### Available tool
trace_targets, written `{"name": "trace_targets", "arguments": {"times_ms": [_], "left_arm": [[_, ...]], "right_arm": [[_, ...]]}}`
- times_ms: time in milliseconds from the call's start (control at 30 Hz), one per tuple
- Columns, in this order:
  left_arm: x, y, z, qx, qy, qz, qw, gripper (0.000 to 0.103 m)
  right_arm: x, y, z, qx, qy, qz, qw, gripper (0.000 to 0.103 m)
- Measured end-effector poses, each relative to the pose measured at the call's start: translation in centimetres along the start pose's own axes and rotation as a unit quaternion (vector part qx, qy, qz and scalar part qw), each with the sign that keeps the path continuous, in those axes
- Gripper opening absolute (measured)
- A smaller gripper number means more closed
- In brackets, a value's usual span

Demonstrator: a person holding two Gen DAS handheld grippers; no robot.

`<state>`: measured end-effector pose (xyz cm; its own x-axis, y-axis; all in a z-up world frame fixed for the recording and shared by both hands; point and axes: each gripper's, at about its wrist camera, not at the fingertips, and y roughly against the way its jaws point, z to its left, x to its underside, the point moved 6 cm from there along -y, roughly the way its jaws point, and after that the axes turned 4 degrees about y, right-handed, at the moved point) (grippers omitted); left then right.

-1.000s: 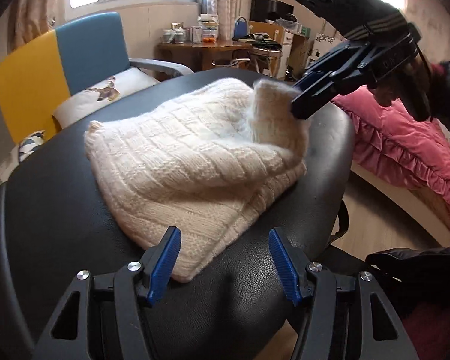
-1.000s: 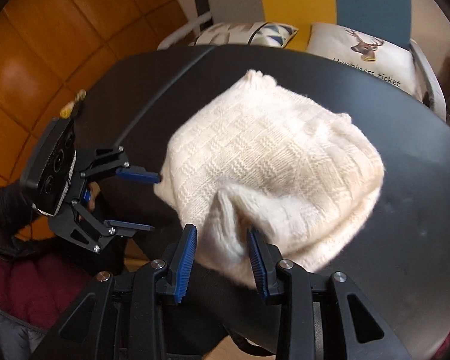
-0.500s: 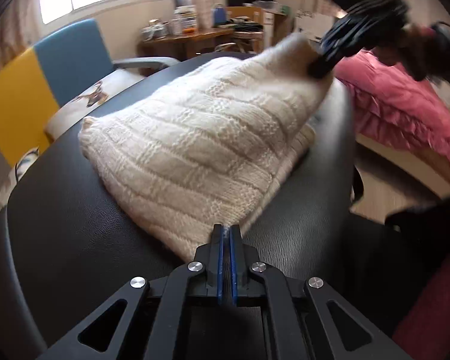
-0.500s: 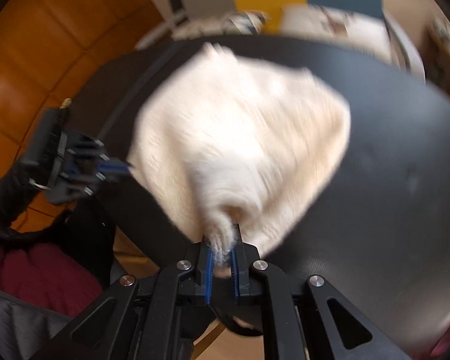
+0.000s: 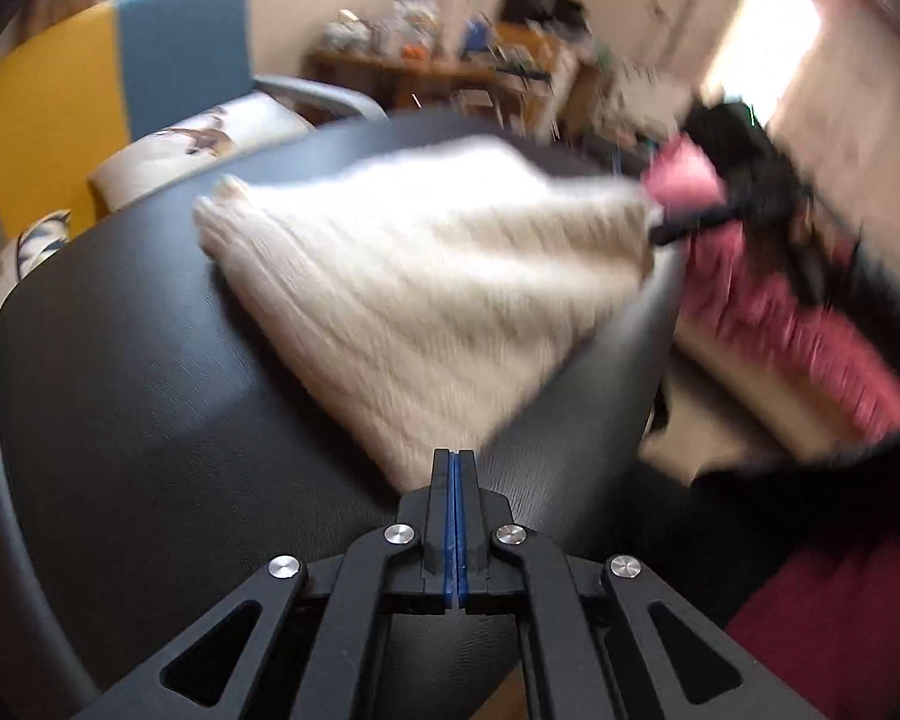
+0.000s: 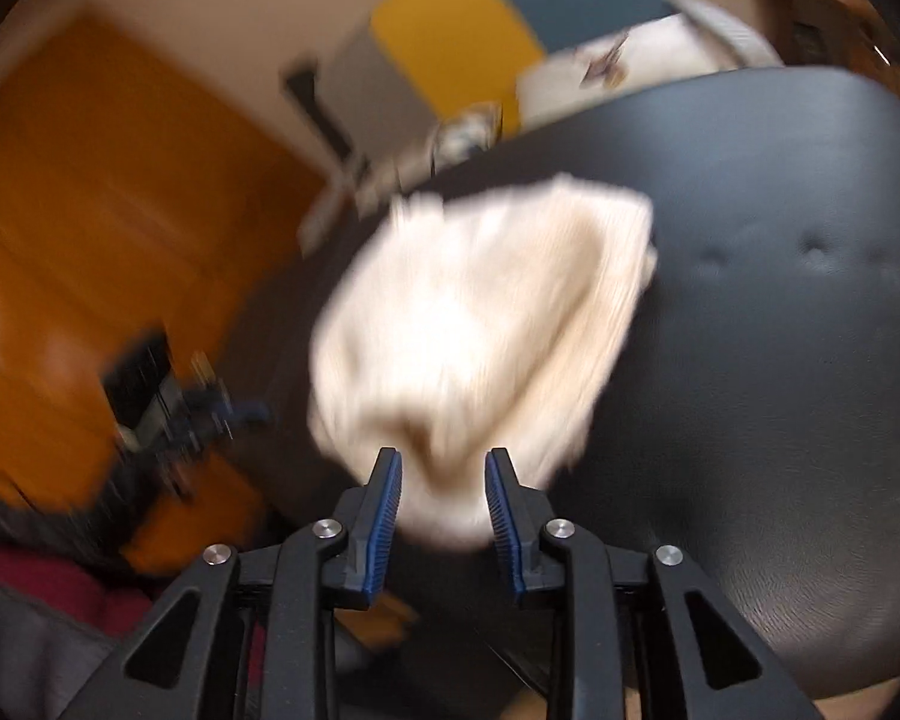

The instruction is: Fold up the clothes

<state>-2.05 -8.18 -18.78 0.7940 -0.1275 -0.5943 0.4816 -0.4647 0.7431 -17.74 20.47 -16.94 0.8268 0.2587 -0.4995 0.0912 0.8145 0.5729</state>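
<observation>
A: Left wrist view?
B: Left claw [image 5: 453, 480] clenched, blue pads pressed together, nipping the near corner of the cream knit sweater [image 5: 426, 294]. Sweater lies spread on the black table [image 5: 150, 420], far corner toward the yellow-and-blue chair [image 5: 114, 84]. Right claw [image 5: 678, 228] sits at the sweater's right corner; blurred, can't tell its jaws from here. Pink bedding [image 5: 798, 324] right of the table.

A: Right wrist view?
B: Right claw [image 6: 443, 498] released, jaws apart, a bunched fold of the sweater [image 6: 480, 324] between the pads, touching neither clearly. Rest of the sweater is heaped on the table [image 6: 780, 360]. Left claw [image 6: 240, 411] left of the sweater, heavily blurred. Orange wall panel [image 6: 90, 228] behind it.
</observation>
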Motion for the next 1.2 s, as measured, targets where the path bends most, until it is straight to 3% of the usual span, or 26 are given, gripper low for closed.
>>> {"name": "trace_targets", "arguments": {"times_ms": [100,233,333,433,500,567,667,700,767,900,967,1100,1200], "left_arm": [[-2.6,1.0,-0.2,0.026,0.038,-0.040,0.9981,0.000],[-5.7,0.2,-1.2,0.029,0.044,-0.066,0.9965,0.000],[-7.1,-1.4,-2.5,0.026,0.031,-0.059,0.9975,0.000],[-7.7,-2.6,-3.6,0.023,0.011,-0.047,0.9985,0.000],[-7.5,-3.4,-4.4,0.019,-0.005,-0.041,0.9990,0.001],[-7.3,-4.0,-5.0,0.015,-0.020,-0.034,0.9991,0.001],[-6.8,-4.9,-5.6,0.009,-0.039,-0.025,0.9989,0.002],[-6.6,-5.2,-5.8,0.006,-0.046,-0.022,0.9987,0.002],[-6.3,-5.6,-6.0,0.003,-0.058,-0.020,0.9981,0.002],[-5.5,-6.1,-6.2,0.003,-0.074,-0.011,0.9972,0.005],[-4.9,-6.6,-6.1,0.000,-0.079,0.002,0.9969,0.005],[-3.4,-8.6,-4.7,-0.001,-0.053,0.044,0.9976,0.006],[-2.9,-8.6,-4.5,0.009,-0.041,0.049,0.9979,0.006]], "right_arm": [[-1.8,-0.1,-2.8,-0.017,-0.055,-0.051,0.997,0.037],[-3.8,-2.0,-5.8,-0.046,-0.111,-0.078,0.990,0.041],[-5.3,-3.6,-7.2,-0.065,-0.134,-0.086,0.985,0.041],[-6.4,-4.6,-6.4,-0.065,-0.126,-0.067,0.988,0.042],[-6.7,-5.0,-5.5,-0.044,-0.110,-0.050,0.992,0.042],[-7.0,-5.9,-4.9,0.013,-0.073,-0.024,0.997,0.040],[-7.4,-6.9,-3.8,0.089,-0.011,0.009,0.996,0.021],[-7.8,-6.7,-3.2,0.106,0.004,0.010,0.994,0.013],[-8.6,-6.3,-1.9,0.136,0.035,0.009,0.990,0.011],[-12.6,-3.2,1.7,0.145,0.100,-0.048,0.983,0.011],[-14.1,-2.9,2.0,0.169,0.126,-0.054,0.976,0.011],[-13.7,-6.1,-2.3,0.195,0.095,-0.001,0.976,0.011],[-11.9,-8.0,-5.7,0.216,0.063,0.029,0.974,0.011]]}}
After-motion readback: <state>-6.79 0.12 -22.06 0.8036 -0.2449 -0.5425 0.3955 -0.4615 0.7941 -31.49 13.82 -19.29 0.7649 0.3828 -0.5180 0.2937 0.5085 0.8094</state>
